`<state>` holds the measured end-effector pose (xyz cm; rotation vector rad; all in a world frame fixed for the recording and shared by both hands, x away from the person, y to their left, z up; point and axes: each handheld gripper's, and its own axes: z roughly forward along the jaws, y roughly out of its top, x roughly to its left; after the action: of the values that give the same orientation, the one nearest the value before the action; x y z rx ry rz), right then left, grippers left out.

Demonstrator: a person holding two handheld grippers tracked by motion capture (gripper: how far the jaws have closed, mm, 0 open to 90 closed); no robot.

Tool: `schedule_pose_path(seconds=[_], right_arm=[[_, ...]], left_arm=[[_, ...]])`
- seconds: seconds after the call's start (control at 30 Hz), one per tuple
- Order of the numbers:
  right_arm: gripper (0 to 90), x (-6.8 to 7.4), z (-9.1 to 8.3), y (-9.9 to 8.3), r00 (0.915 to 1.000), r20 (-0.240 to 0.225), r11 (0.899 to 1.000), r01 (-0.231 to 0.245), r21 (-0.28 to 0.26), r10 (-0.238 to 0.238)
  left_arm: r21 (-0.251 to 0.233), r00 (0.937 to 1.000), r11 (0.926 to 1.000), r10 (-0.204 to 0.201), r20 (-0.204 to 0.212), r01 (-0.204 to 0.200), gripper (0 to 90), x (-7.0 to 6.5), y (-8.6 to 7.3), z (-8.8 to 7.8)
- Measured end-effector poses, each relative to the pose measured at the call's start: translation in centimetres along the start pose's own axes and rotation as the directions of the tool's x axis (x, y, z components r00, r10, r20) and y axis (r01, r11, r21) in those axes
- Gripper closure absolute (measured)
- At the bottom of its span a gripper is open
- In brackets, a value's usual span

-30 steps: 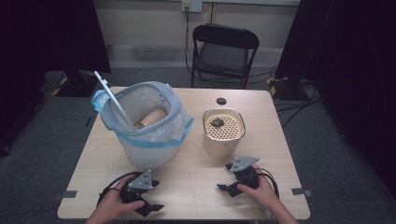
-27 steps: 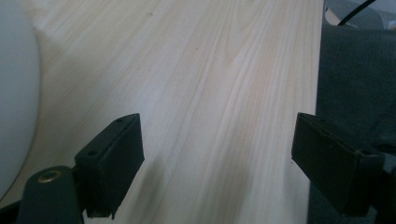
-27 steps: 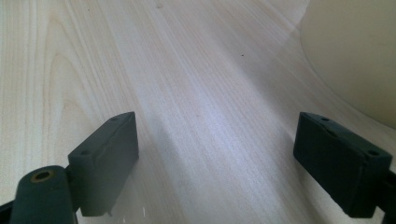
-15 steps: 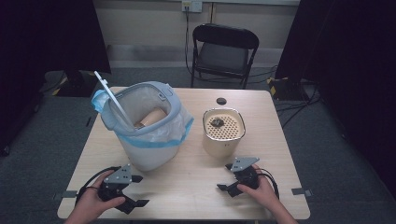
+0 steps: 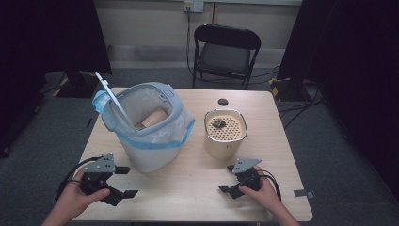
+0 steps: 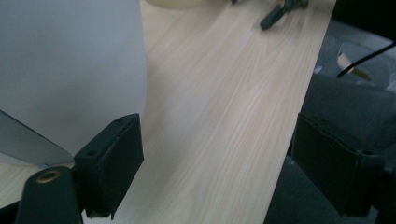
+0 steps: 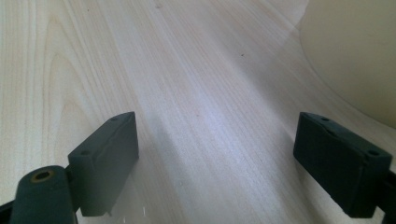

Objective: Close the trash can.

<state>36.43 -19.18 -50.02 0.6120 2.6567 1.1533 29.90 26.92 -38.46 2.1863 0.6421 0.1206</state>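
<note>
A white bin (image 5: pixel 149 149) lined with a blue-edged plastic bag stands on the left half of the wooden table (image 5: pixel 188 197), its lid (image 5: pixel 111 97) tipped up. A brown object (image 5: pixel 153 117) lies inside it. My left gripper (image 5: pixel 128 181) hovers by the front left corner, open and empty, pointing right. In the left gripper view the gripper (image 6: pixel 219 172) has the bin wall (image 6: pixel 70 70) just beside its left jaw. My right gripper (image 5: pixel 226 178) rests at the front right, open and empty. Its own view shows the gripper (image 7: pixel 229 168) over bare wood.
A cream canister (image 5: pixel 225 136) with a perforated top and a dark knob (image 5: pixel 219 124) stands right of the bin, and its wall (image 7: pixel 355 56) is close to my right jaw. A small black disc (image 5: pixel 223 101) lies near the far edge. Beyond the table is a black folding chair (image 5: pixel 226 52).
My left gripper has risen and moved left, from in front of the bin to the table's front left corner. The right gripper has stayed put.
</note>
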Motion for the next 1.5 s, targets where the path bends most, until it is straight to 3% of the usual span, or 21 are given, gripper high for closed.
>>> schedule_pose_path(seconds=[0.2, 0.6, 1.03, 1.5], right_arm=[[13.5, 0.0, 0.0, 0.0, 1.0000, 0.000, 1.000, 0.000, 0.000, 0.000], [13.5, 0.0, 0.0, 0.0, 1.0000, 0.000, 1.000, 0.000, 0.000, 0.000], [13.5, 0.0, 0.0, 0.0, 1.0000, 0.002, 1.000, -0.002, 0.000, 0.002], [13.5, 0.1, 0.0, 0.0, 1.0000, 0.008, 1.000, -0.005, -0.002, 0.005]], left_arm=[[0.001, 0.9991, 0.9999, -0.011, -0.041, 0.011, 15.9, -0.1, 1.1, -1.9], [0.011, 0.9986, 0.9990, -0.044, -0.031, 0.044, 15.9, 0.7, 2.4, -3.7], [0.006, 0.9975, 0.9992, -0.039, -0.059, 0.039, 16.0, 1.7, 5.0, -6.2], [0.006, 0.9971, 0.9995, -0.030, -0.069, 0.031, 16.1, 1.9, 7.6, -8.7]])
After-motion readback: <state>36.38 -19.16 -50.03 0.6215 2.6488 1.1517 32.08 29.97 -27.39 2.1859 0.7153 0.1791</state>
